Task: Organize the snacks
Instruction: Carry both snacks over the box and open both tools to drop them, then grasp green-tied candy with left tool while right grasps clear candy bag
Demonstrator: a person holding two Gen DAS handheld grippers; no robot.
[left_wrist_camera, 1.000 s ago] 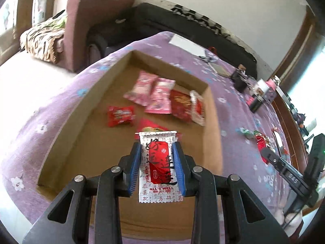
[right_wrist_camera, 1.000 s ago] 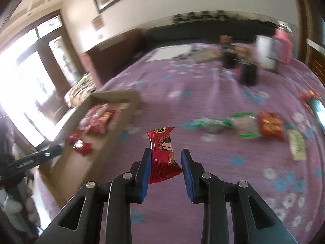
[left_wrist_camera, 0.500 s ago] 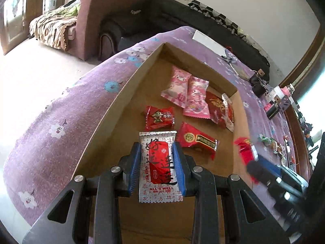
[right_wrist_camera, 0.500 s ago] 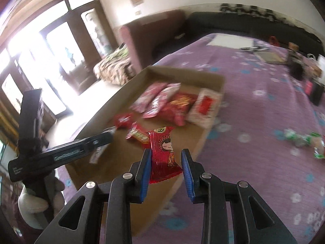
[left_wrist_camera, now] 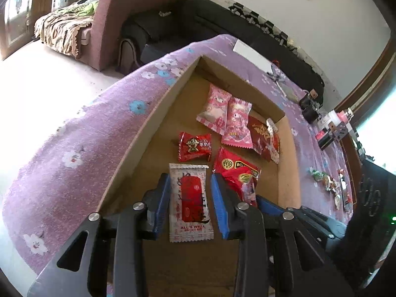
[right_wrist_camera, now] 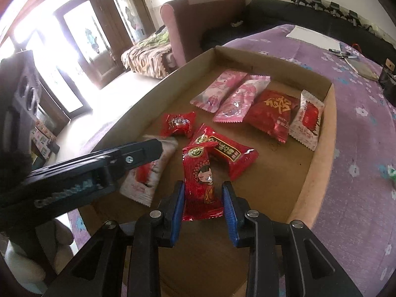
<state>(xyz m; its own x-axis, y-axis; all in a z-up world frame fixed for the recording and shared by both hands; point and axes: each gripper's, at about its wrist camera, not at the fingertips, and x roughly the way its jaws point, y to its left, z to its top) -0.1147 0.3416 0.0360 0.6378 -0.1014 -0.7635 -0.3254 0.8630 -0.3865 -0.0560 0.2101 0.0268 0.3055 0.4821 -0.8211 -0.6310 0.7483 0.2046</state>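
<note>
My left gripper (left_wrist_camera: 190, 193) is shut on a white snack packet with a red panel (left_wrist_camera: 190, 201), held low over the near end of a cardboard tray (left_wrist_camera: 158, 113). My right gripper (right_wrist_camera: 204, 199) is shut on a red packet with a cartoon girl (right_wrist_camera: 201, 185), over the same tray (right_wrist_camera: 321, 148), just right of the left gripper (right_wrist_camera: 99, 168). Several packets lie in the tray: two pink ones (left_wrist_camera: 226, 116), a small red one (left_wrist_camera: 194, 146), a long red one (right_wrist_camera: 226, 152), a dark red one (right_wrist_camera: 272, 112) and a white one (right_wrist_camera: 307, 121).
The tray sits on a table with a purple flowered cloth (left_wrist_camera: 81, 148). More loose snacks (left_wrist_camera: 326, 182) lie on the cloth right of the tray. Boxes and small items (left_wrist_camera: 329, 128) stand at the far right. A sofa and armchair (left_wrist_camera: 106, 19) are beyond the table.
The right gripper has carried its red packet from the open cloth leftward to over the tray, beside the left gripper. The left gripper has lowered toward the tray's near end.
</note>
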